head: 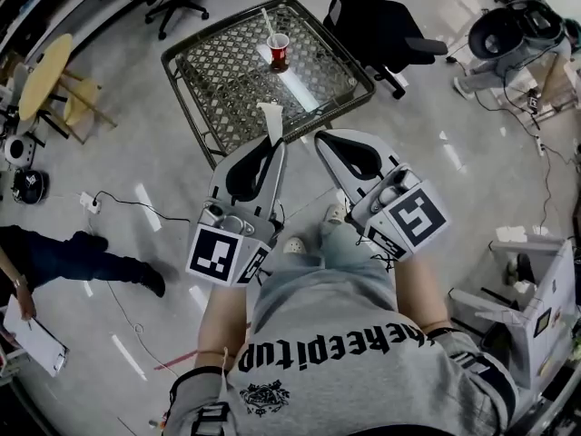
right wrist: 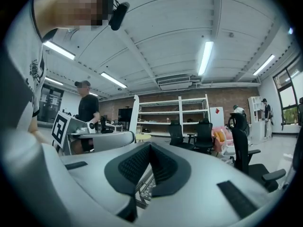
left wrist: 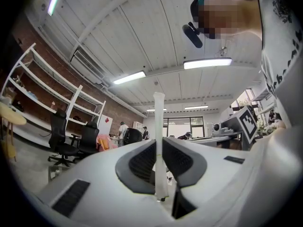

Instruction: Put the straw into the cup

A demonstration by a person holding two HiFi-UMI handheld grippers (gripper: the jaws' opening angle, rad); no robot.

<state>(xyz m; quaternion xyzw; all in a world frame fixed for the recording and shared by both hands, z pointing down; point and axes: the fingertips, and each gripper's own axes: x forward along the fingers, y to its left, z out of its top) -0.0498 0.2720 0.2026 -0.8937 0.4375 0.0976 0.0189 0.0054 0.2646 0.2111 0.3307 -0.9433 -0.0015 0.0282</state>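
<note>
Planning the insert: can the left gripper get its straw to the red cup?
Probably, leaning forward: nothing stands between the left gripper, shut on its straw, and the cup; another straw already sits inside.

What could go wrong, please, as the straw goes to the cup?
The left tool pinches the thin white straw near its lower end, so it may tilt or slip. The small red cup on the wire-mesh table already holds another straw and looks light; a nudge might tip it.
</note>
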